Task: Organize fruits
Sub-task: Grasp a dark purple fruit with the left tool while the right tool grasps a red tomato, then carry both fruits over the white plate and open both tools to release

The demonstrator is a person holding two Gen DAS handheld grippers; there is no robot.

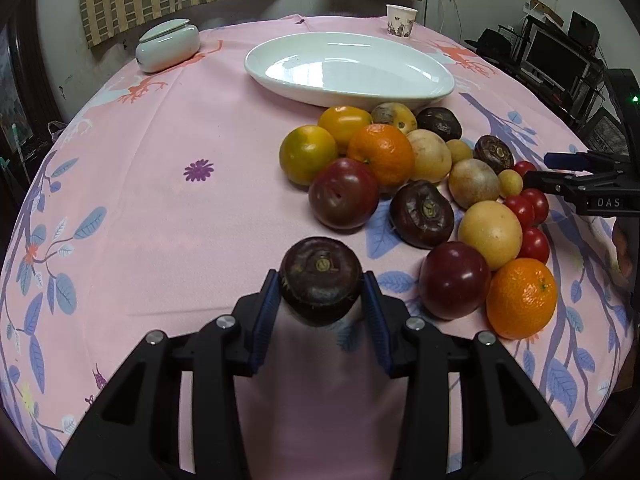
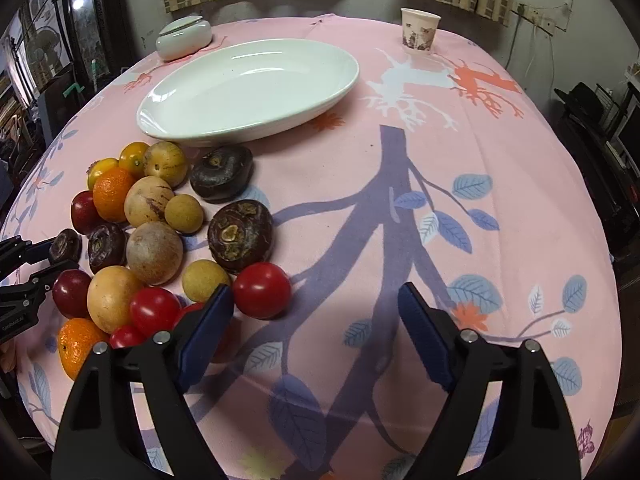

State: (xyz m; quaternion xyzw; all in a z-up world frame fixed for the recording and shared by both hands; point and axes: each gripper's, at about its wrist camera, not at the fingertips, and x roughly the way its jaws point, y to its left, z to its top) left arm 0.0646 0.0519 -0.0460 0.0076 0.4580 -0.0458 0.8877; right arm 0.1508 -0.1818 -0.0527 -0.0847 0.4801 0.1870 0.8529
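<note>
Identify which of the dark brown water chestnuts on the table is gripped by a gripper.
The water chestnut between the left gripper pads, apart from the fruit pile. The other dark ones lie loose among the fruit, untouched.

Legible lettering: the white letters "DAS" stand on the black body of the right gripper (image 1: 560, 170), seen at the right edge of the left wrist view. In the right wrist view, small white lettering on the black body of the left gripper (image 2: 60, 258), at the left edge, is too small to read. The paper cup (image 2: 419, 31) bears a printed pattern without legible words.
</note>
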